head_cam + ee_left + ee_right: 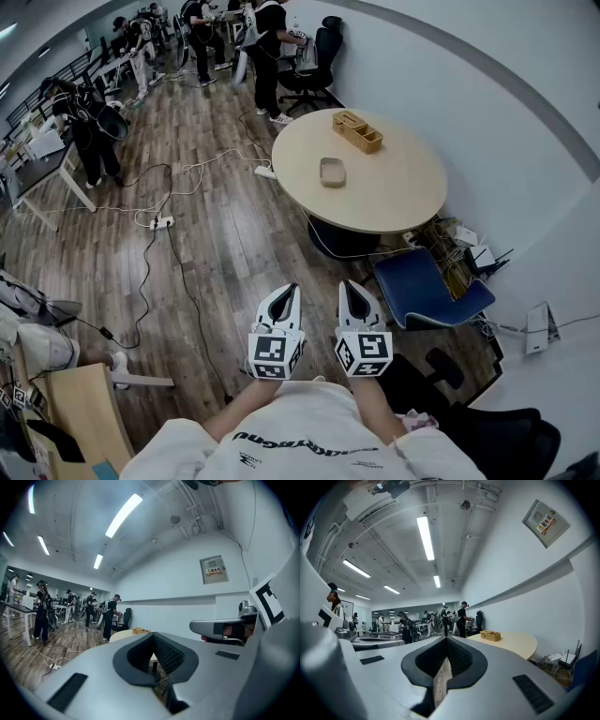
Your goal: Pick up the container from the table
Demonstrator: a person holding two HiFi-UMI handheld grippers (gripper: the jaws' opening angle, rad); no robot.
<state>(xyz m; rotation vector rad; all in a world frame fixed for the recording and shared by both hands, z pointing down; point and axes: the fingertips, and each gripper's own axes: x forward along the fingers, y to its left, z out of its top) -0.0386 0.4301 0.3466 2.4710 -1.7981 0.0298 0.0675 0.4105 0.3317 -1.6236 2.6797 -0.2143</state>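
Head view is showing you standing on the dark wooden plank floor (216,234), well apart from the round light-wood table (394,192). The small beige rounded container (332,172) is lying on this table, toward its left side, and it is touching nothing else. The open wooden box with compartments (357,131) is sitting farther back on the same table, near the far edge and apart from the container. You are holding the left gripper (289,291) and the right gripper (348,287) side by side, low and close to your body, both pointing toward the table. Left gripper view is showing its jaws meeting at the tips, with nothing between them. Right gripper view is showing the same closed jaws; only a thin slit is letting the floor show through, and nothing is gripped there. The blue padded chair (427,286) is standing near the table, on your right side. Several people (267,47) are working at the far end of the room.
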